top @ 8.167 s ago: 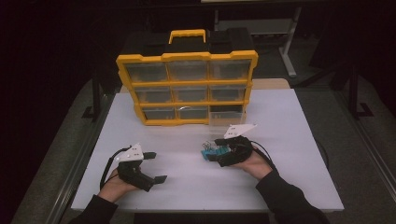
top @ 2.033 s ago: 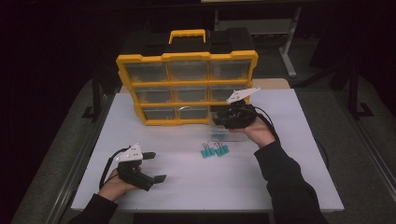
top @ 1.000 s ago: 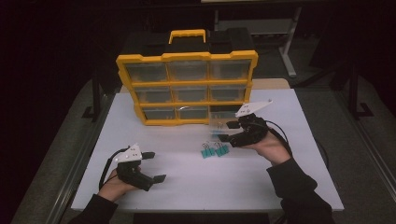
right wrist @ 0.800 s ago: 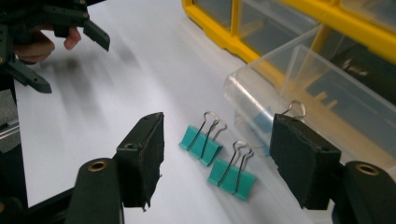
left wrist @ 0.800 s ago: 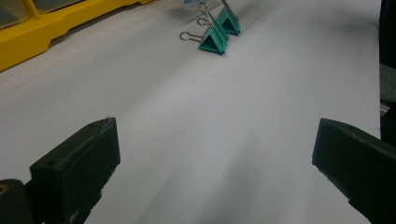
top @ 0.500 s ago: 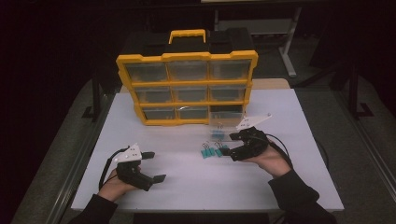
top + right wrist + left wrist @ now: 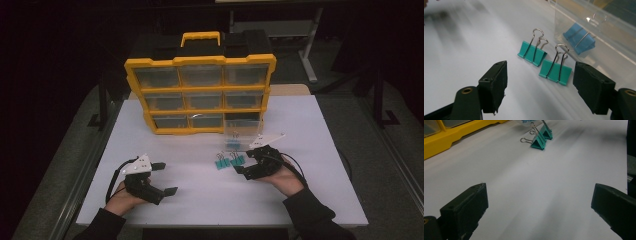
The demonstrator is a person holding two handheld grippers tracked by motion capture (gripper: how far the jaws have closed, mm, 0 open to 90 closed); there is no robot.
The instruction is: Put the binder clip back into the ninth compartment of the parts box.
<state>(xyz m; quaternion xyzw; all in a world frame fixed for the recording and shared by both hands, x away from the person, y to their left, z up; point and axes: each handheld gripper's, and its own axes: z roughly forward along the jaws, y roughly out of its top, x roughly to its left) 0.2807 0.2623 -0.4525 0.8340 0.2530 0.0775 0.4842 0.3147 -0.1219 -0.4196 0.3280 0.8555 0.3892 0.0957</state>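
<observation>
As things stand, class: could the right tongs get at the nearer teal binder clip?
Probably yes. The right tongs stand open, pointed at the nearer teal binder clip, with bare table between. The second teal clip and the clear drawer sit close by, so aim matters.

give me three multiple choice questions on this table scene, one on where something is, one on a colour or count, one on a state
1. Where does the clear drawer sit?
A. on the table in front of the organizer
B. on top of the organizer
C. in the left hand-held gripper

2. How many teal binder clips lie on the table outside the drawer?
A. one
B. two
C. five

3. What state is the right hand-held gripper in?
A. shut on a clip
B. shut on the drawer
C. open, holding nothing

Answers:
1. A: it rests on the white table at the foot of the yellow organizer.
2. B: the right gripper view shows two side by side.
3. C: its jaws stand wide apart, short of the clips.
</observation>
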